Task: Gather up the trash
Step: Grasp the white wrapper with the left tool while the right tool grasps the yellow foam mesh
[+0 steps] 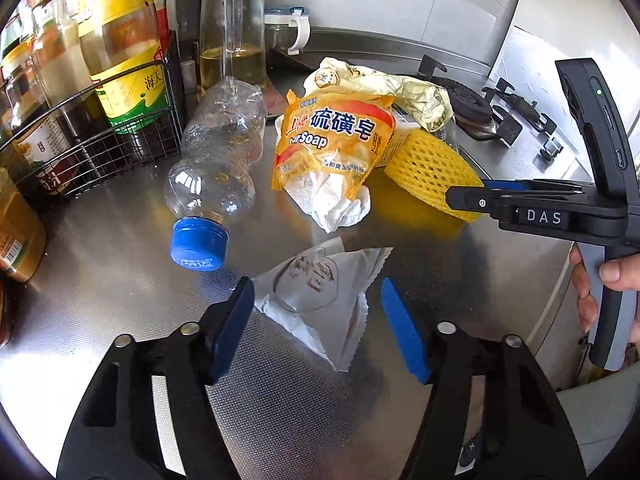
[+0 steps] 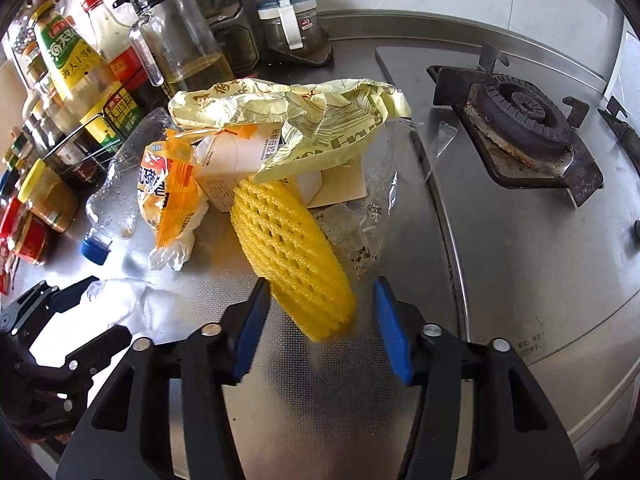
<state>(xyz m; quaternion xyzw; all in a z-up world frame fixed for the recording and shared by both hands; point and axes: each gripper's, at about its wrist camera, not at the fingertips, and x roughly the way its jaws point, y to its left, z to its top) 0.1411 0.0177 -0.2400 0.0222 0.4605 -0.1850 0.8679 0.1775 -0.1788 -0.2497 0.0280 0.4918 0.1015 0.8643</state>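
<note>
Trash lies on a steel counter (image 1: pixel 120 264). My left gripper (image 1: pixel 318 304) is open, its jaws either side of a clear plastic wrapper (image 1: pixel 320 296). Beyond it lie an empty plastic bottle with a blue cap (image 1: pixel 220 152), an orange soap wrapper stuffed with white tissue (image 1: pixel 332 148), a pale yellow bag (image 1: pixel 384 88) and a yellow foam net (image 1: pixel 432 168). My right gripper (image 2: pixel 320 312) is open, its jaws around the near end of the foam net (image 2: pixel 288 248). A white carton (image 2: pixel 240 160) sits under the yellow bag (image 2: pixel 304 120).
A wire rack with sauce bottles (image 1: pixel 100 92) stands at the left. An oil dispenser (image 1: pixel 234 24) and a small jar (image 1: pixel 286 30) stand at the back. A gas burner (image 2: pixel 520 112) is to the right. The right gripper's body (image 1: pixel 580 208) shows in the left wrist view.
</note>
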